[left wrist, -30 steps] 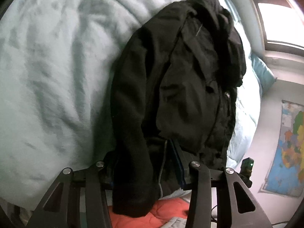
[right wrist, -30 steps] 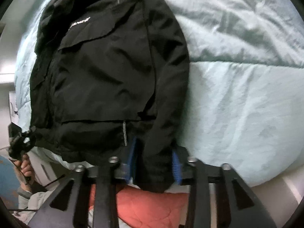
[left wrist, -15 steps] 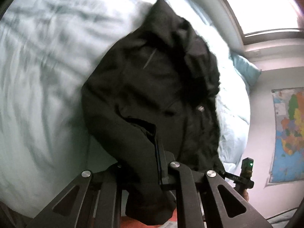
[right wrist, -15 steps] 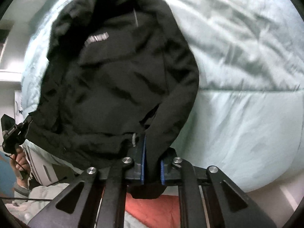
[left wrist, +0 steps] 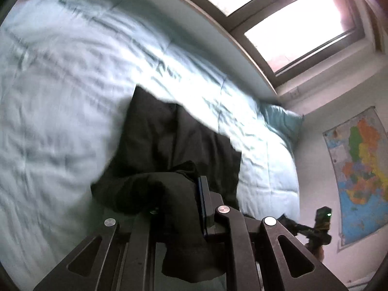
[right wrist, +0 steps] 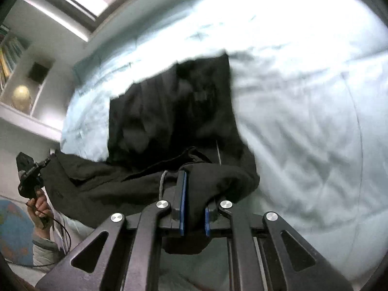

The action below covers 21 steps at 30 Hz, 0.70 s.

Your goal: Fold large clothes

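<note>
My left jaws (left wrist: pixel 179 208) are clamped on a fold of the black jacket (left wrist: pixel 174 140), the cloth bunched between them and hanging down over my frame. My right jaws (right wrist: pixel 194 206) pinch another thick fold of the same jacket (right wrist: pixel 174 111), blue pads pressed in on both sides. The jacket is lifted at my near end, while its far part drapes down onto the pale blue duvet (left wrist: pixel 60 97) of the bed, near the bed's near edge. A blue pillow (left wrist: pixel 283 121) lies at the bed's far right corner, below the window (left wrist: pixel 298 31). A map (left wrist: pixel 359 174) hangs on the wall to my right.
</note>
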Available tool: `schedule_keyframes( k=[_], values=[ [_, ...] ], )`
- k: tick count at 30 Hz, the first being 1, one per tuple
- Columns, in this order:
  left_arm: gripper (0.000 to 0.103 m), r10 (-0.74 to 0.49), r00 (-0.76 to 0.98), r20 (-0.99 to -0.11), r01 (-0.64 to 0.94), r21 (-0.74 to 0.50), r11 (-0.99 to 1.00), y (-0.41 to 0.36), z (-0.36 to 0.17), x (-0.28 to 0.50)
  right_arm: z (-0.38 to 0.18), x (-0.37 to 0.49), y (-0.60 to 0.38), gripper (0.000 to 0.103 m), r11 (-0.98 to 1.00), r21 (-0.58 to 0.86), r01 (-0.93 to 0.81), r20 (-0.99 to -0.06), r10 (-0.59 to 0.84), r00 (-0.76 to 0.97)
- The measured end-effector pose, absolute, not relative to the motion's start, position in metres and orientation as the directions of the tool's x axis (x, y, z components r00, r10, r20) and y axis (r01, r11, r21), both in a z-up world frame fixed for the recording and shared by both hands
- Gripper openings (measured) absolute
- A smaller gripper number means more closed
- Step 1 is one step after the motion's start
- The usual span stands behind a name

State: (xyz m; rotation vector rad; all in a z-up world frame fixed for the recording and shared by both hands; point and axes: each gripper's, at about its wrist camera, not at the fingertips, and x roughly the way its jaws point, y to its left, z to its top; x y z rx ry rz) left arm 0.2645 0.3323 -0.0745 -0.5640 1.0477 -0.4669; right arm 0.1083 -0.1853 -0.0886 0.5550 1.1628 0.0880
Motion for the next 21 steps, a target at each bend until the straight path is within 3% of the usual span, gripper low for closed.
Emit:
schedule_keyframes(
  k=[4,8,17,21],
  values=[
    [0.016,-0.574,0.459,-0.678,0.062,-0.620,0.782,0.326,-0.073,0.321,-0.070,0.172,-0.201,0.015,0.864,0.461,0.202,-0.815,0.322,0.482],
    [0.018,-0.517,0.462,-0.721,-0.031,-0.595,0.803,0.314,-0.100,0.386,-0.089,0.248,-0.208,0.016,0.872,0.428,0.237,-0.835,0.280,0.474],
    [0.020,-0.362,0.295,-0.884,-0.160,-0.420,0.893,0.270,-0.231,0.481,-0.218,0.363,-0.221,0.020,0.840,0.387,0.381,-0.913,0.290,0.288],
    [0.020,-0.374,0.268,-0.888,-0.145,-0.421,0.896,0.268,-0.252,0.487,-0.255,0.371,-0.232,0.021,0.805,0.422,0.417,-0.904,0.339,0.261]
  ],
)
